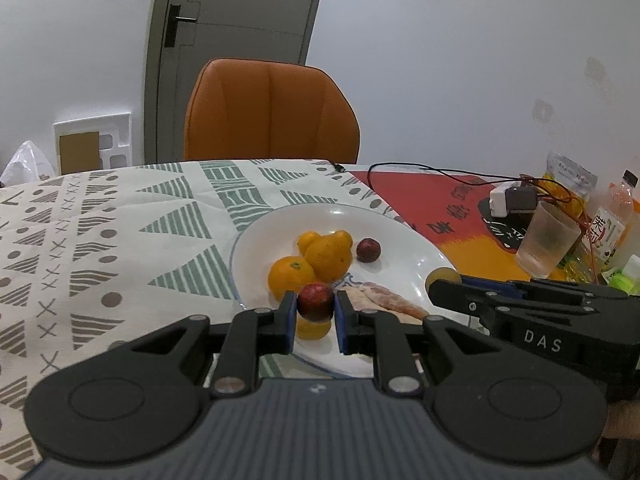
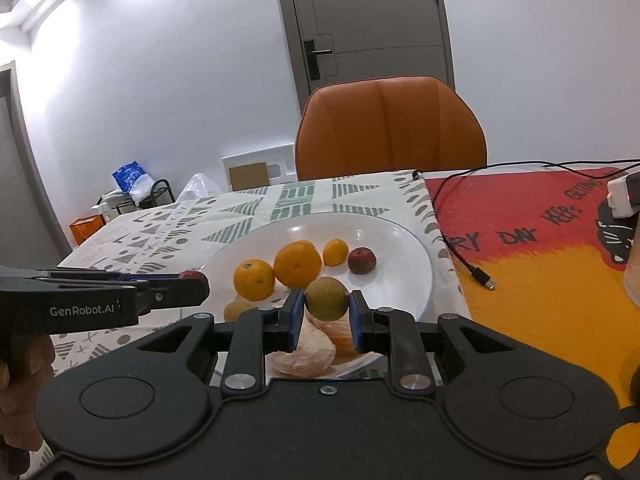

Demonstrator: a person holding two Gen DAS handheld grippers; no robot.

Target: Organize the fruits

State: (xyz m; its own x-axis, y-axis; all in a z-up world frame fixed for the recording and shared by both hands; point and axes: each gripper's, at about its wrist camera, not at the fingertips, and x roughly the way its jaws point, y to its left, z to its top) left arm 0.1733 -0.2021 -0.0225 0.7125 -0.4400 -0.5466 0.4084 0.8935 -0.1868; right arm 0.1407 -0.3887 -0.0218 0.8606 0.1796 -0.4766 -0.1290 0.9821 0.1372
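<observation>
A white plate (image 1: pixel 404 240) (image 2: pixel 400 248) on the patterned tablecloth holds several oranges (image 1: pixel 290 276) (image 2: pixel 297 264), a dark red fruit (image 1: pixel 368 250) (image 2: pixel 361 260) and peeled orange segments (image 1: pixel 394 300) (image 2: pixel 304 354). My left gripper (image 1: pixel 315 305) is shut on a dark red fruit (image 1: pixel 315 302) over the plate's near side; it shows at the left in the right wrist view (image 2: pixel 194 280). My right gripper (image 2: pixel 326 299) is shut on a green-brown round fruit (image 2: pixel 327 298) above the segments; it shows at the right in the left wrist view (image 1: pixel 442 280).
An orange chair (image 1: pixel 270 112) (image 2: pixel 390 128) stands behind the table. A red and orange mat (image 2: pixel 540 248) lies to the right with a black cable (image 2: pixel 476 270) and white charger (image 1: pixel 502 200). A plastic cup (image 1: pixel 546 240), bottle (image 1: pixel 612 216) and snack packets stand at far right.
</observation>
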